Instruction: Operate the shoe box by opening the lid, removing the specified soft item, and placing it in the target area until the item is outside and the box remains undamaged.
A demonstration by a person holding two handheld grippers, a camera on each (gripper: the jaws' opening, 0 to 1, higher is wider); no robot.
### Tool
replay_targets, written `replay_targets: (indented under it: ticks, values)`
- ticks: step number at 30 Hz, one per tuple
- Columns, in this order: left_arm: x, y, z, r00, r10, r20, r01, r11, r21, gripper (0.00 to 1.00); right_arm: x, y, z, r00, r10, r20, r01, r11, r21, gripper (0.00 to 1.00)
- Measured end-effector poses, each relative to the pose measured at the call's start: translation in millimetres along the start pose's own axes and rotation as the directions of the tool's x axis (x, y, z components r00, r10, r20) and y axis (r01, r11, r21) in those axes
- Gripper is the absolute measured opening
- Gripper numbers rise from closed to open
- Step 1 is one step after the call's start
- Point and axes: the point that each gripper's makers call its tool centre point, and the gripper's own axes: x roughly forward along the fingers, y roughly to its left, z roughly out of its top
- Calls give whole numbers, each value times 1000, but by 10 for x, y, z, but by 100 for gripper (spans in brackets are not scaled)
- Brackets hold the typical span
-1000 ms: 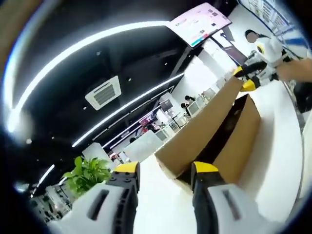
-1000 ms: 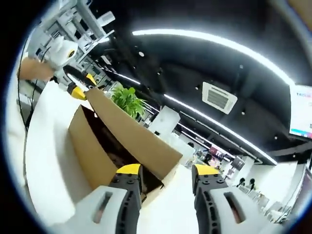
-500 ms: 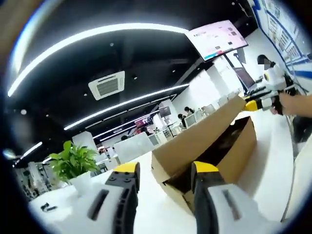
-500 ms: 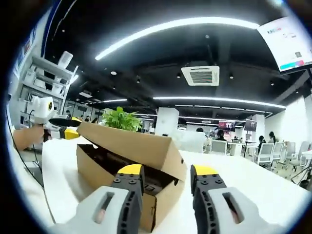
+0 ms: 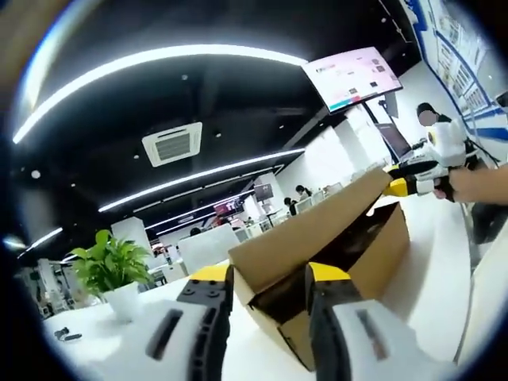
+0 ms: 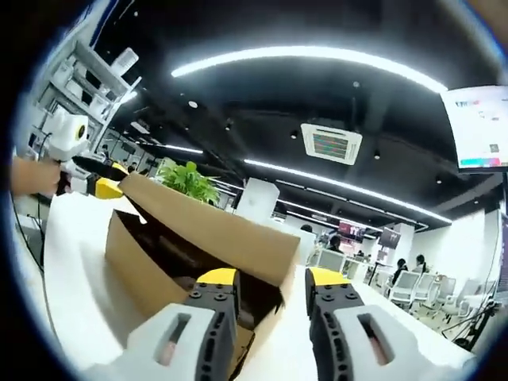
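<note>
A brown cardboard shoe box (image 5: 373,246) lies lengthwise on a white table (image 5: 432,278), its lid (image 5: 317,226) tilted up over a dark inside. What is in it is hidden. My left gripper (image 5: 270,278) stands open at the near end, the lid's corner behind its yellow fingertips (image 5: 210,274). At the far end a hand holds my right gripper (image 5: 417,178) against the lid's corner. From the other end I see the box (image 6: 135,262), the raised lid (image 6: 214,222), my right gripper (image 6: 271,279) open, and my left gripper (image 6: 91,178) touching the far lid corner.
A potted green plant (image 5: 111,266) stands on the table beyond the box, also the plant (image 6: 189,181). A small dark object (image 5: 67,335) lies on the table near it. A wall screen (image 5: 353,75) hangs above. Shelving (image 6: 87,79) and office chairs (image 6: 405,286) stand behind.
Both views have swung from tilted to nearly level and drawn closer to the box ends. The lid stays raised at about the same angle. Both pairs of jaws keep about the same gap.
</note>
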Motion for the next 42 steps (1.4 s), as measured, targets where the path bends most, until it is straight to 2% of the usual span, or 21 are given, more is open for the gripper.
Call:
replay_targets:
  ticks: [7, 11, 15, 18, 21, 25, 27, 31, 36, 42]
  values:
    - [5, -33, 4, 1000, -18, 3, 18, 1000, 2, 45, 43, 60, 14, 1000, 0, -1, 0, 1000, -17, 31]
    - [-7, -84, -18, 999, -39, -1, 39, 999, 16, 49, 102, 79, 14, 1000, -13, -12, 13, 1000, 6, 36]
    - [-4, -92, -21, 999, -42, -4, 42, 998, 43, 51, 125, 56, 38, 998, -56, -9, 56, 998, -21, 36]
    - [1, -104, 15, 998, -57, 11, 57, 998, 18, 55, 133, 39, 57, 996, -84, -6, 83, 996, -22, 35]
    - [3, -138, 17, 996, -82, 14, 82, 996, 23, 61, 157, 38, 66, 996, -87, 1, 87, 996, 10, 38]
    - [4, -138, 34, 996, -83, 26, 83, 996, -16, 62, 196, 106, 91, 996, -81, 20, 80, 995, 54, 48]
    - [6, -138, 44, 996, -85, 31, 86, 996, -33, 62, 202, 113, 96, 996, -84, 24, 83, 995, 59, 50]
    - [4, -149, 50, 995, -93, 36, 95, 994, -46, 64, 214, 100, 93, 994, -106, 24, 105, 993, 49, 50]
    - [7, -174, 64, 993, -106, 48, 108, 992, -57, 69, 208, 110, 124, 996, -87, 34, 85, 994, 65, 51]
    - [12, -196, 78, 992, -115, 51, 117, 992, -52, 72, 204, 70, 121, 994, -102, 29, 101, 994, 34, 44]
